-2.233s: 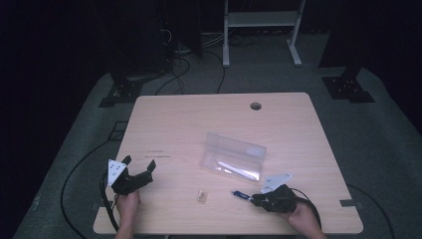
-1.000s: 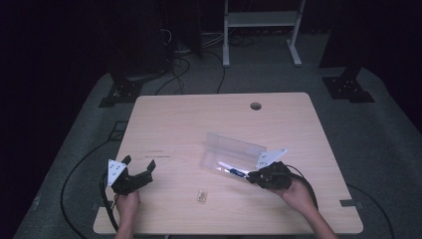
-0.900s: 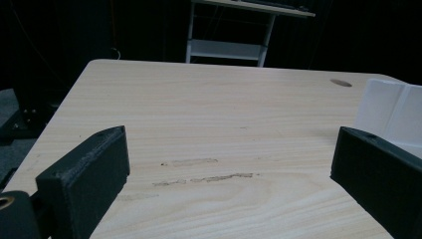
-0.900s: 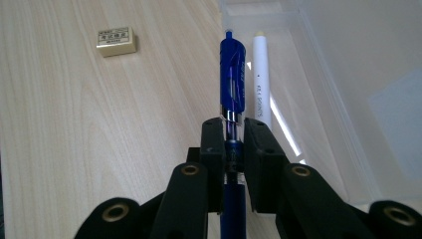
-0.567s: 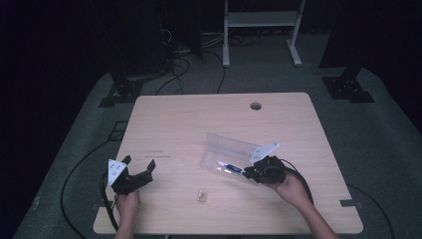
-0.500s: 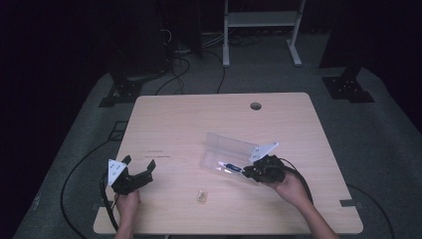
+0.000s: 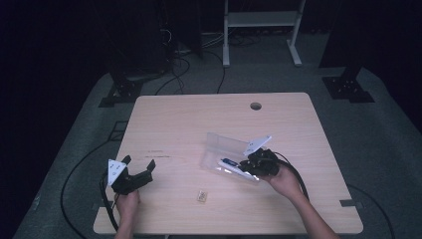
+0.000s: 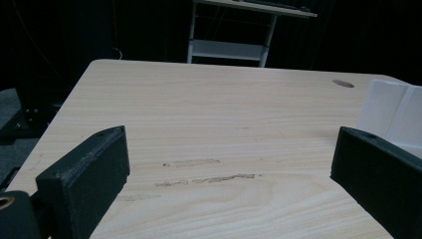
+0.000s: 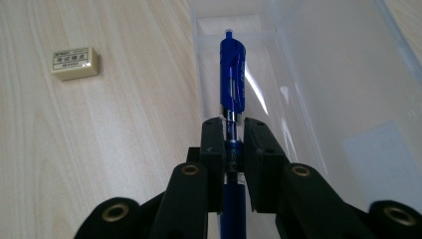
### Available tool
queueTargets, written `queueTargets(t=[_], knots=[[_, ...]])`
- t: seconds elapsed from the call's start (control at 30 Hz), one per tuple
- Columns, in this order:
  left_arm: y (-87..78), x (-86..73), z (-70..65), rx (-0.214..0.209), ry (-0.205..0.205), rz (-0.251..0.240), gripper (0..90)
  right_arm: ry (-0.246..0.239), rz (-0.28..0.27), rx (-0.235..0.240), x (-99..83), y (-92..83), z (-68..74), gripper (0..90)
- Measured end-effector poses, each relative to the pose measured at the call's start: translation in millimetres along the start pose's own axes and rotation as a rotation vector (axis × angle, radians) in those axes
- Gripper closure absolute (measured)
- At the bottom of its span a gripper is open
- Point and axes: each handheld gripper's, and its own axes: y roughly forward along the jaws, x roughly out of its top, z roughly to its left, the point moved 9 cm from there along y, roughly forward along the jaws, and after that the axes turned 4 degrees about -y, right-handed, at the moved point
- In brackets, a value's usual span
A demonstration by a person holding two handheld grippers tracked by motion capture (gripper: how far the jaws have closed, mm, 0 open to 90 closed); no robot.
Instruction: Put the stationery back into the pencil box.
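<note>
- The right gripper (image 7: 247, 168) is clamped on a blue pen (image 9: 232, 74); its jaws pinch the barrel partway along, and the free end of the pen reaches forward over the floor of a clear plastic box (image 7: 223, 149).
- In the right gripper view the pen lies roughly along the box's length, close to one long wall (image 9: 199, 74), with wide bare floor between it and the other wall.
- The clear plastic box sits right of the worktop's (image 7: 174, 124) centre, well in from every edge.
- A small tan eraser (image 7: 201, 196) lies on the worktop outside the box, nearer the person's edge, apart from both grippers.
- The left gripper (image 7: 138, 167) rests near the worktop's front left corner with its jaws spread wide and nothing between them.
- In the left gripper view, bare wood stretches ahead to the far edge; a corner of the box (image 8: 390, 112) shows at the right.
- A round cable hole (image 7: 256, 106) lies near the far edge.
</note>
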Motion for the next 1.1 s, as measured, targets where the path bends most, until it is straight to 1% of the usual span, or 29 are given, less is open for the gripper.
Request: queueTargets(t=[0.17,0.27,0.4,0.47,0.63,1.03,1.1], knots=[[-0.3,0.4,0.4,-0.001,0.001,-0.001,1.1,0.008,0.004,-0.006,2.7,6.1,-4.2,79.1],[-0.4,0.6,0.5,-0.001,0.001,-0.003,1.1,0.025,0.006,-0.006,1.6,10.0,-7.5,79.1],[-0.1,0.3,0.4,-0.002,0.001,-0.001,1.1,0.037,0.014,-0.008,-0.7,14.7,-11.1,79.1],[-0.1,0.3,0.0,-0.003,-0.002,-0.001,1.1,0.034,0.018,-0.014,-1.3,16.8,-12.9,79.1],[-0.1,0.3,-0.3,-0.003,-0.003,-0.001,1.1,0.044,0.028,-0.015,-3.7,22.4,-17.3,79.0],[-0.3,0.4,0.3,-0.003,-0.001,0.000,1.1,0.061,0.051,-0.007,-7.2,36.0,-20.2,79.0],[-0.3,0.5,0.2,-0.003,-0.001,-0.001,1.1,0.057,0.051,-0.005,-7.7,37.4,-20.7,79.0]])
